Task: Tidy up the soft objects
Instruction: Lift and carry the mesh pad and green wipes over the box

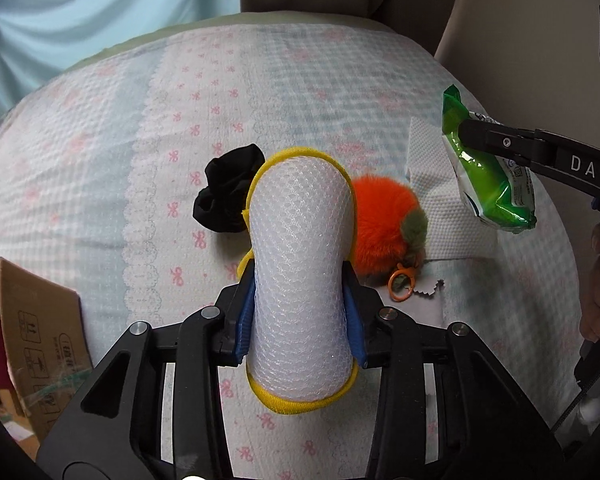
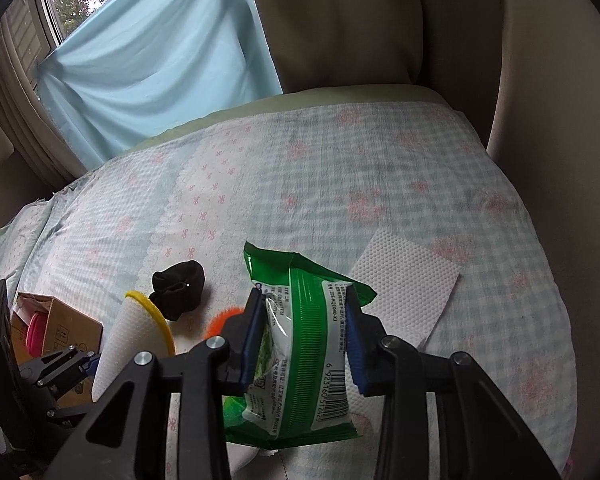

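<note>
My left gripper (image 1: 300, 312) is shut on a white mesh pad with yellow trim (image 1: 300, 248), held above the bed; it also shows in the right wrist view (image 2: 136, 336). My right gripper (image 2: 302, 332) is shut on a green wipes packet (image 2: 300, 344), held above the bed; the packet also shows in the left wrist view (image 1: 488, 172). On the bedspread lie a black sock (image 1: 224, 192), an orange pompom keychain (image 1: 384, 224) and a white paper towel (image 1: 440, 200). The sock (image 2: 178, 288) and towel (image 2: 404, 284) also show in the right wrist view.
An open cardboard box (image 1: 40, 328) stands at the left edge of the bed, also in the right wrist view (image 2: 56, 328), with something pink inside. A beige headboard (image 2: 380, 20) and a light blue curtain (image 2: 152, 52) are behind the bed.
</note>
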The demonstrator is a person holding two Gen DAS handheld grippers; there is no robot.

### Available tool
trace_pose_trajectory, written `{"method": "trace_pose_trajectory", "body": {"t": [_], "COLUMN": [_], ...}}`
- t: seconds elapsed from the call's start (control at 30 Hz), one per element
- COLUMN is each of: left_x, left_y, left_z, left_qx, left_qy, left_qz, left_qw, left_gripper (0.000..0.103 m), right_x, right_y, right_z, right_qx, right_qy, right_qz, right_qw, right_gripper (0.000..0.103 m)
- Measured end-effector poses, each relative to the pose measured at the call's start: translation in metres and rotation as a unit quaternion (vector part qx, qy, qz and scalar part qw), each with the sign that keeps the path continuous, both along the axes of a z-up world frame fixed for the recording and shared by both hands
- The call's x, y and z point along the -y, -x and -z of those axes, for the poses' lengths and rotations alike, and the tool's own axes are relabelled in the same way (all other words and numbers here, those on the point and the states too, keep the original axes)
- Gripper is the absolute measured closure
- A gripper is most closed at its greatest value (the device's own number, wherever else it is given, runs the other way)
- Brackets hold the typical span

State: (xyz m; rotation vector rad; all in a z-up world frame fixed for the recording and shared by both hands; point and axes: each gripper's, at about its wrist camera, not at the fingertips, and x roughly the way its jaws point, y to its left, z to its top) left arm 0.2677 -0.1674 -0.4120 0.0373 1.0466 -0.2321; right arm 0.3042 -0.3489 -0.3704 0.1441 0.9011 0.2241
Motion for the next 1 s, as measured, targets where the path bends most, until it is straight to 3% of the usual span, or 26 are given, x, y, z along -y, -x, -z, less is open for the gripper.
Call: {"method": "trace_pose_trajectory", "body": {"t": [0.33,0.63,0.83,1.0], "left_x": [-0.026,-0.083,-0.148,-0.214], "left_y": [0.026,0.069,0.102,0.124], "left_z": [-0.101,-0.2,-0.242,-0.263], "left_qx": [0.043,0.074,0.079,0.08], "left_qy": [0.036,0.065,0.07,0.065], "left_qz": [-0.023,-0.042,-0.063,-0.083], "left_qw": [0.9982,0.9942,0.9924,0.9912], "left_gripper": [0.069,0.069,0.069,0.069], "right_x": [-0.019,-0.077,-0.147,-0.212], "right_y": [0.049,0.104,0.133,0.147], "right_z": [-0.1,-0.182,-0.214,-0.218], "right_qx": [0.046,0.07,0.071,0.065], "right_qy": [0.012,0.001,-0.005,-0.008], "right_qz": [0.008,0.008,-0.013,-0.036], "right_qw": [0.999,0.998,0.997,0.997], "right_gripper": [0.069,0.069,0.069,0.069]}}
